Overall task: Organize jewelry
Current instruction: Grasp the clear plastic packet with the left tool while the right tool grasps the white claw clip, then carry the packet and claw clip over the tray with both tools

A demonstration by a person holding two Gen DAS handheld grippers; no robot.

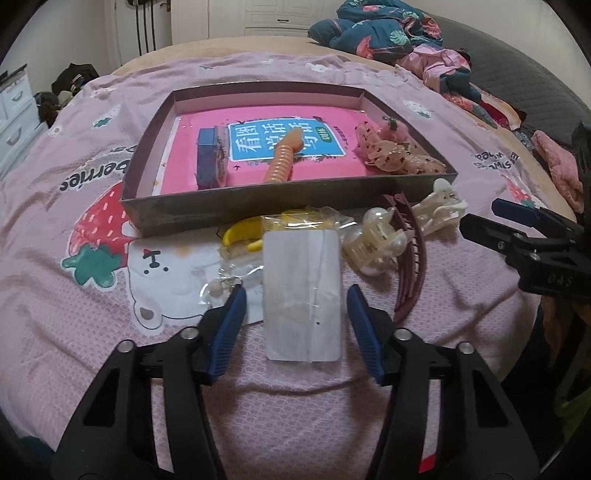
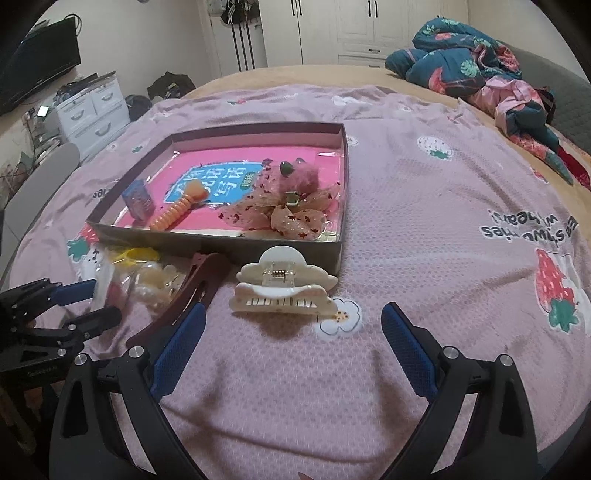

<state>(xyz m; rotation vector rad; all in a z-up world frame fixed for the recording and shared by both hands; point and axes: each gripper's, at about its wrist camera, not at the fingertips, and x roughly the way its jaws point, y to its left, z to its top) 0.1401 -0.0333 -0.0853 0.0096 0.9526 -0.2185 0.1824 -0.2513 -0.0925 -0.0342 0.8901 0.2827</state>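
Note:
A shallow grey box [image 1: 258, 201] [image 2: 341, 206] lies on the pink bedspread. It holds a pink book, a blue box [image 1: 210, 157], an orange spiral hair tie [image 1: 282, 160] [image 2: 177, 212] and a pink bow clip [image 1: 391, 147] [image 2: 291, 199]. In front of it lie a white card in a clear bag [image 1: 303, 295], a yellow clip [image 1: 240, 232], a pearl claw clip [image 1: 373, 245], a maroon headband [image 1: 413, 258] [image 2: 199, 284] and a cream claw clip [image 2: 282, 288] [image 1: 439, 206]. My left gripper [image 1: 297, 301] is open around the white card. My right gripper [image 2: 293, 321] is open just before the cream clip.
Crumpled blue and pink bedding [image 1: 388, 29] [image 2: 472, 62] lies at the far right of the bed. White drawers [image 2: 92, 110] and a dark screen [image 2: 37, 74] stand at the left. White wardrobes stand at the back. Bare bedspread lies to the right of the box [image 2: 443, 221].

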